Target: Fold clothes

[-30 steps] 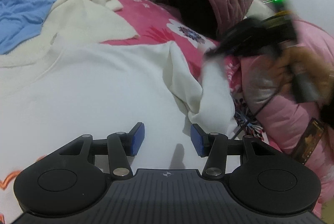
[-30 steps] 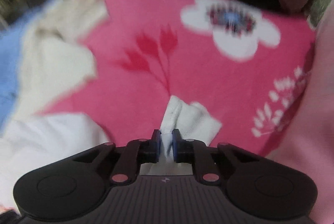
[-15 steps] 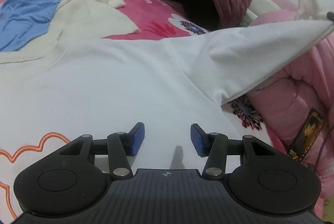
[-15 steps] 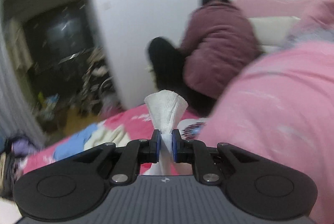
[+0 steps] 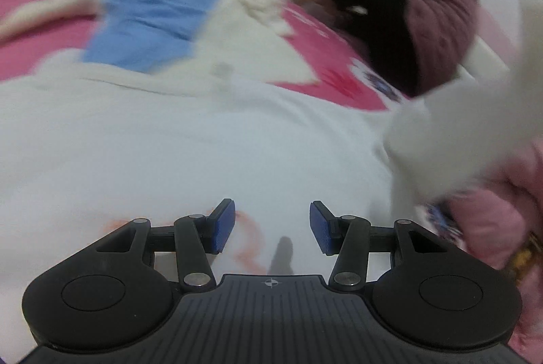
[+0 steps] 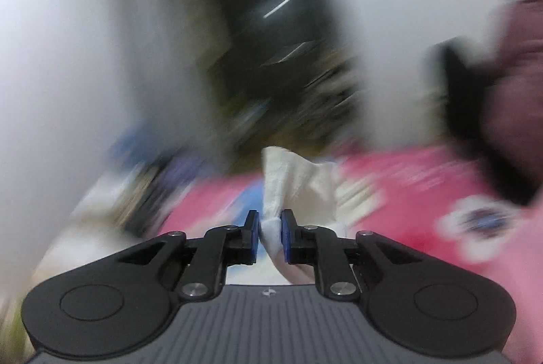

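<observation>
Across the pink floral bed (image 5: 40,11), spread flat beneath the left tongs (image 5: 268,226): a white sweatshirt (image 5: 176,153), with an orange outline print showing just ahead of the fingertips. Left tongs released, blue pads well apart, hovering low over the body of the garment and gripping nothing. Right tongs (image 6: 270,233) clenched on the sleeve cuff (image 6: 288,180), a ribbed off-white bunch fanning out above the pads, lifted off the bed; seen from the left wrist as a blurred white mass at the right edge.

Judged soft, light and limp: no stiffness to hold a crease, likely to sag and drag wherever unsupported, thick enough at cuff and hem to give a sure pinch. Best hold probably at seams, cuffs or hem corners, not mid-panel, where only a single slack layer would bunch up. Slipping unlikely; main risk a crooked fold if the sleeve was laid across without the body pinned.

Beyond the sweatshirt: a blue garment (image 5: 159,14) and a cream garment (image 5: 237,35), heaped together. Both views heavily motion-blurred.
</observation>
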Demonstrator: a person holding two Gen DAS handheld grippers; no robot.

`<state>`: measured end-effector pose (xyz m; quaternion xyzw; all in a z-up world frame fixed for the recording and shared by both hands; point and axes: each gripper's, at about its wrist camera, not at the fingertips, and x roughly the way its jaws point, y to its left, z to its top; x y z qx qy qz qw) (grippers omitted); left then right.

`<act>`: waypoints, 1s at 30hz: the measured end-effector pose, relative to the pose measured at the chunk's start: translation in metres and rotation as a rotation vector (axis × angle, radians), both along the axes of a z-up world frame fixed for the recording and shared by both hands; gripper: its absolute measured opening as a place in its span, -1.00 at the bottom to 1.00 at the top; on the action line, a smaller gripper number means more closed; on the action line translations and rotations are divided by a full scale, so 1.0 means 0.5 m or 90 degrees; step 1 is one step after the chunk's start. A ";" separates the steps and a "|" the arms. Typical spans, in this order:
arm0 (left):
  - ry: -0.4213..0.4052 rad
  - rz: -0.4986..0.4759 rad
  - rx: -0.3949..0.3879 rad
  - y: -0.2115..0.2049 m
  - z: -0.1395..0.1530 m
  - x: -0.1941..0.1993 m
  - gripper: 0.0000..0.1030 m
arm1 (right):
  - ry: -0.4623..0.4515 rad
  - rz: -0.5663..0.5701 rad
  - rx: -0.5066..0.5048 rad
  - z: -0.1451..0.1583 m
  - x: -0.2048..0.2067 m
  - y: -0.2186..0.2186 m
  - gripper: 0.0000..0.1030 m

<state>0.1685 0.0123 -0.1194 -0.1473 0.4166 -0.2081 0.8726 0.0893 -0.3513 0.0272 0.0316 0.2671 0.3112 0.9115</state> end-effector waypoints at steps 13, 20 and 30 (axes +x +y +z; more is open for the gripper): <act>0.038 -0.028 -0.022 0.052 -0.003 -0.016 -0.05 | 0.313 0.188 0.180 -0.108 -0.230 0.049 -0.19; 0.025 -0.160 -0.010 0.019 0.015 -0.072 0.06 | 0.402 0.085 0.620 -0.218 -0.312 0.037 0.29; 0.033 -0.216 0.105 -0.052 -0.011 -0.125 -0.61 | 0.438 -0.294 0.590 -0.412 -0.234 0.070 0.30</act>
